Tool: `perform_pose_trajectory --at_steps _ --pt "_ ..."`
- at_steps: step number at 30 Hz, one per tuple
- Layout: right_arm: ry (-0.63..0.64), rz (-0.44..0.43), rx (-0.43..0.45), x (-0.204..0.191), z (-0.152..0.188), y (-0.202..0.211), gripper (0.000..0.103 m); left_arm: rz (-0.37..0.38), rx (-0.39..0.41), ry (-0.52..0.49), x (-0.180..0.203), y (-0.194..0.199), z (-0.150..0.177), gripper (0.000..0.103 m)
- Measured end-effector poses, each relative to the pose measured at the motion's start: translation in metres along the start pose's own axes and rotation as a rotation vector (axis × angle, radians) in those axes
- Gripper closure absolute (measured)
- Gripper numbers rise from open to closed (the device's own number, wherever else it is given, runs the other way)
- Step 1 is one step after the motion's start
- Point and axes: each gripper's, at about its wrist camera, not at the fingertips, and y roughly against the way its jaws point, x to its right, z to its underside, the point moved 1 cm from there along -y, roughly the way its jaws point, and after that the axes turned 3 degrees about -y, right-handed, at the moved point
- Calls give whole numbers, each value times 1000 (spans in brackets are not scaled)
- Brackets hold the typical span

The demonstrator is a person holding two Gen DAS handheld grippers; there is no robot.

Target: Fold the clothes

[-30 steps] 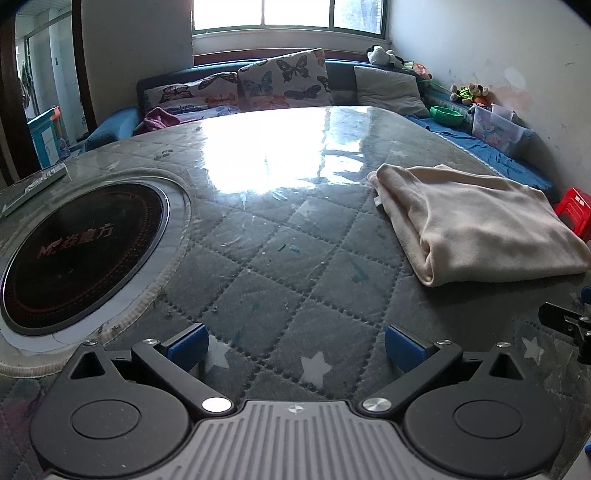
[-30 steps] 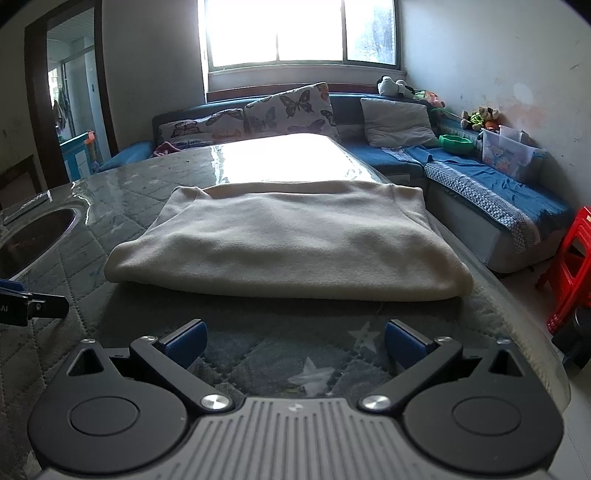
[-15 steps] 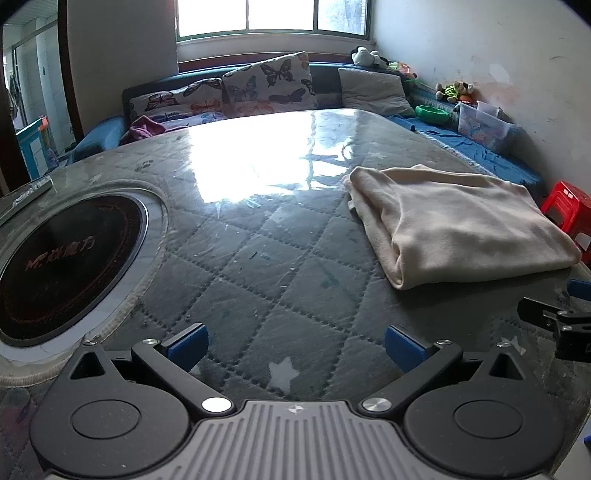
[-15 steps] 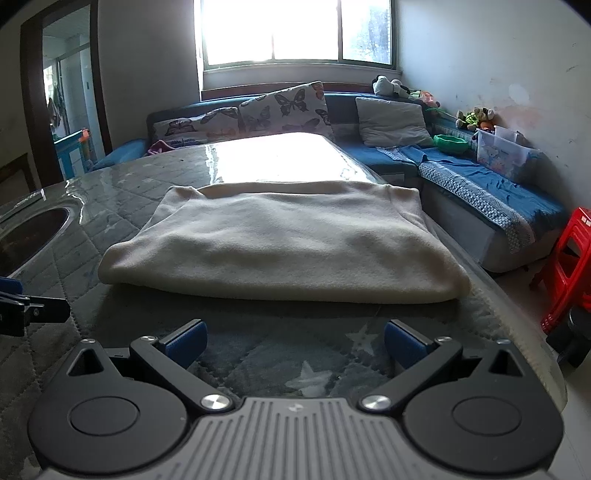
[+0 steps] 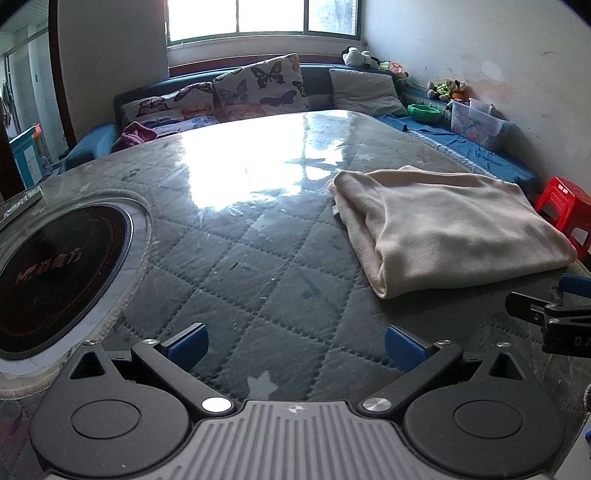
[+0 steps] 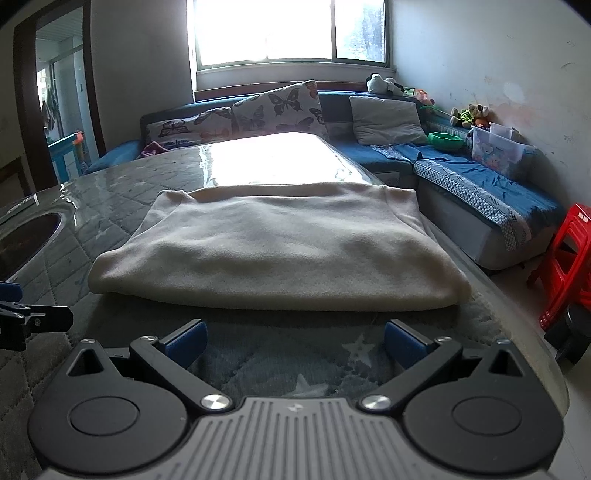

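both the left gripper [image 5: 295, 341] and right gripper [image 6: 293, 338] spread wide, empty, near folded cream garment [image 6: 273, 247]

One folded cream garment [image 6: 273, 247] lay on the one quilted counter [image 5: 229, 266], which held one round black cooktop [image 5: 55, 266]. Two grippers were in view, the left [image 5: 294, 341] and the right [image 6: 293, 338], each with two blue-padded fingers [image 5: 186, 341]. Behind stood one sofa [image 6: 480, 192] with three cushions, one red stool [image 6: 569, 258], one green bowl [image 6: 445, 140] and one clear plastic box [image 6: 498, 151].

Backlit window [image 6: 291, 31] blown out — glare on table [image 5: 236, 166]; fisheye-curved edges.
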Motion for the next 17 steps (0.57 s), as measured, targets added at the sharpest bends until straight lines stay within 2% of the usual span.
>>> perform_pose_trajectory --at_steps 17 --pt "-13 3 2 2 -1 -1 0 18 20 -22 11 -3 -6 0"
